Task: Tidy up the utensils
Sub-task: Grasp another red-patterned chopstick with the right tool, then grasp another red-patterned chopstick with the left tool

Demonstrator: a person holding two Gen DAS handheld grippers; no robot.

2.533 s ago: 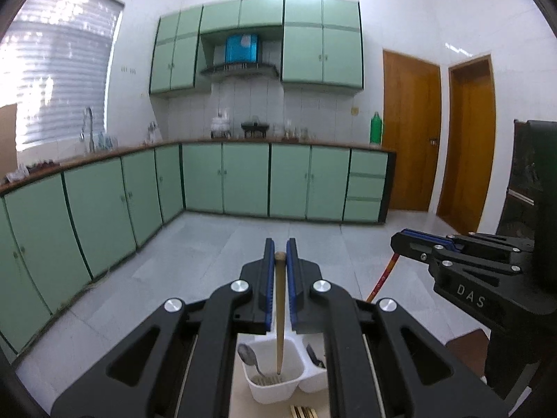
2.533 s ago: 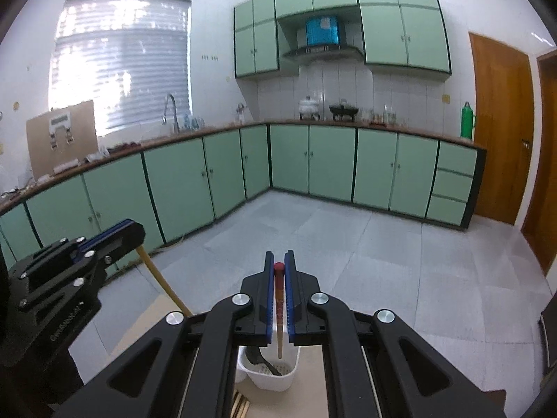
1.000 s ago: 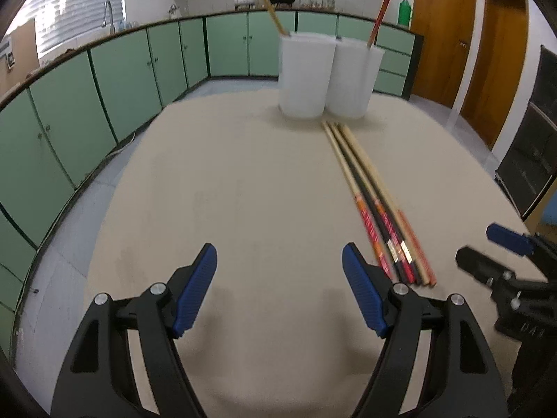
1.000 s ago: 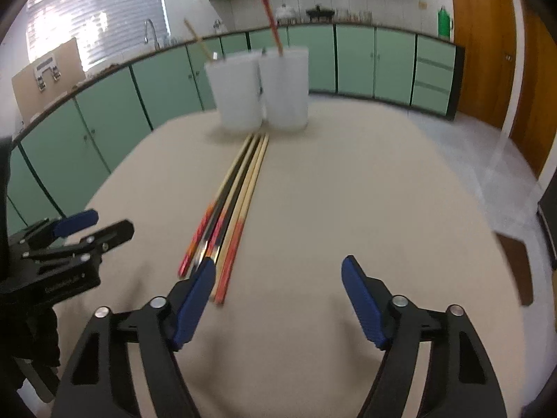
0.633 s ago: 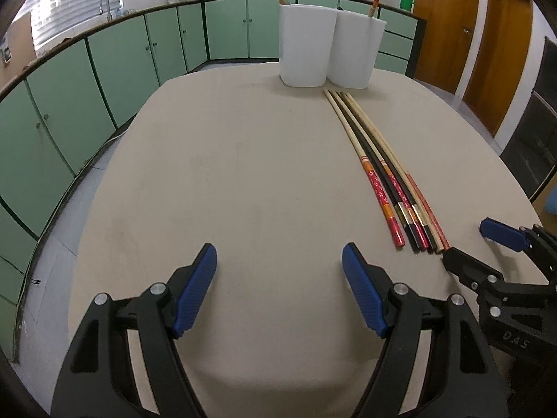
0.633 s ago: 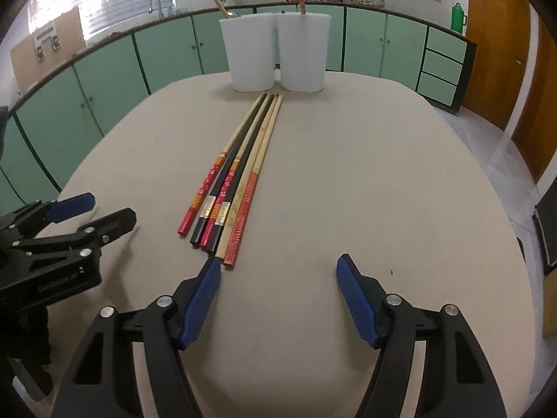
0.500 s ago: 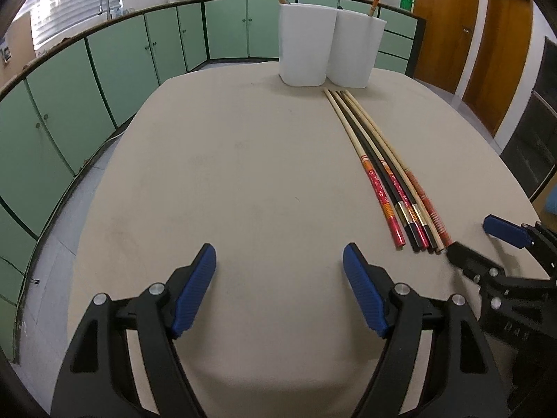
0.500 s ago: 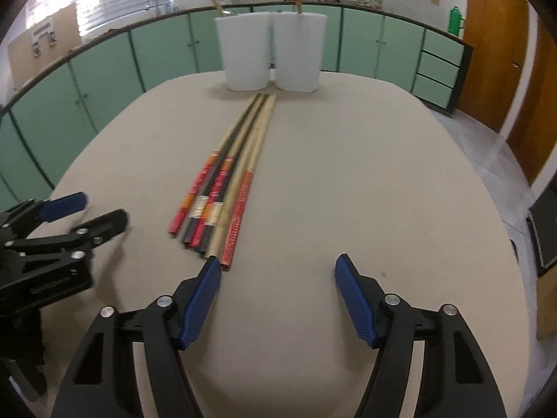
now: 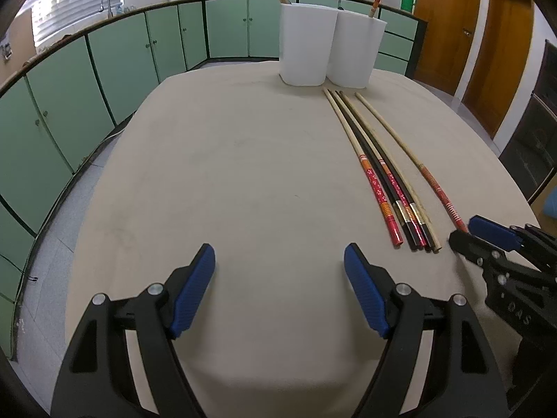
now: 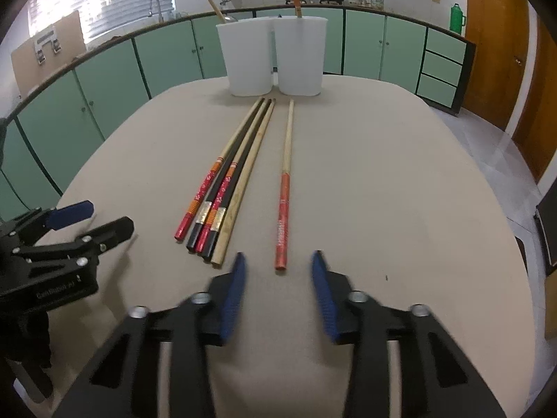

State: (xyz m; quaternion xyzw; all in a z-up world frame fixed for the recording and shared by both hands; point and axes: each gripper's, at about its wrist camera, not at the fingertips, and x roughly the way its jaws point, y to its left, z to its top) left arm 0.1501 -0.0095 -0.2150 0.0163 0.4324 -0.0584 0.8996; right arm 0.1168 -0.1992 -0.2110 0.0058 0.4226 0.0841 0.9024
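Several chopsticks (image 10: 222,195) lie bunched lengthwise on the beige table (image 9: 243,174). One red-ended chopstick (image 10: 283,202) lies apart to their right. My right gripper (image 10: 278,259) is closing, its blue pads on either side of that chopstick's near end without pressing on it. In the left wrist view the right gripper (image 9: 470,233) sits at the red-ended chopstick (image 9: 431,181) tip, right of the bunch (image 9: 383,181). My left gripper (image 9: 278,257) hovers open over bare table, left of the bunch, and shows at the left (image 10: 108,216) of the right wrist view.
Two white holder cups (image 10: 247,59) (image 10: 299,55) stand at the table's far end, one with a wooden stick, one with a red chopstick. Green cabinets (image 9: 122,62) ring the room; the table edge curves close on both sides.
The red-ended chopstick now lies apart from the bunch, shifted right. My right gripper's jaws have narrowed around its near end. The left gripper has stayed open and still.
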